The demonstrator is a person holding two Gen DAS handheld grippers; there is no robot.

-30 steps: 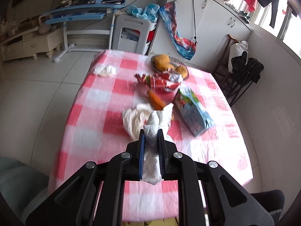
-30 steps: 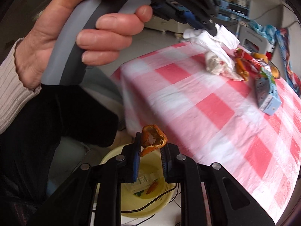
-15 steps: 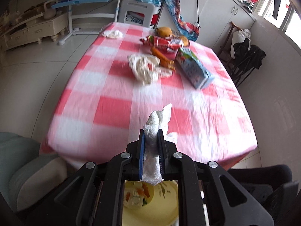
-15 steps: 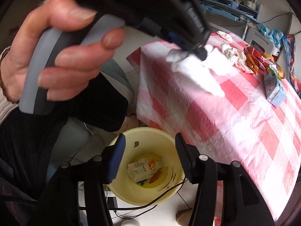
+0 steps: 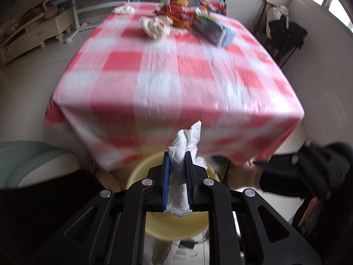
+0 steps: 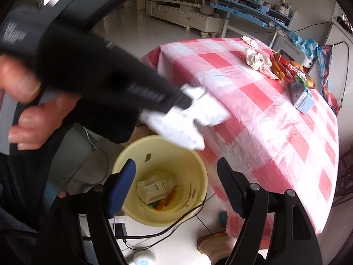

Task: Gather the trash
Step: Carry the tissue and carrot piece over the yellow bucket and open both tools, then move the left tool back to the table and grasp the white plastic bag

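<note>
Beside the checked table [image 5: 176, 70], over the yellow bin [image 6: 194, 154] on the floor: my left gripper [image 5: 177, 174] pinches a tissue [image 5: 184, 145] above the rim, my right gripper [image 6: 176, 190] hangs spread and empty; drop step, so next I part the left fingers.

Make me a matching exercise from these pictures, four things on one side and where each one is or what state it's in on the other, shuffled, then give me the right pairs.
Things
1. white tissue
2. right hand-held gripper
3. blue carton
4. yellow bucket

Places or states
A. on the floor beside the table, trash inside
B. lying on the checked tablecloth
C. clamped in the left hand-held gripper
D. open, holding nothing, above the bucket

Pairs: 1-C, 2-D, 3-B, 4-A
</note>
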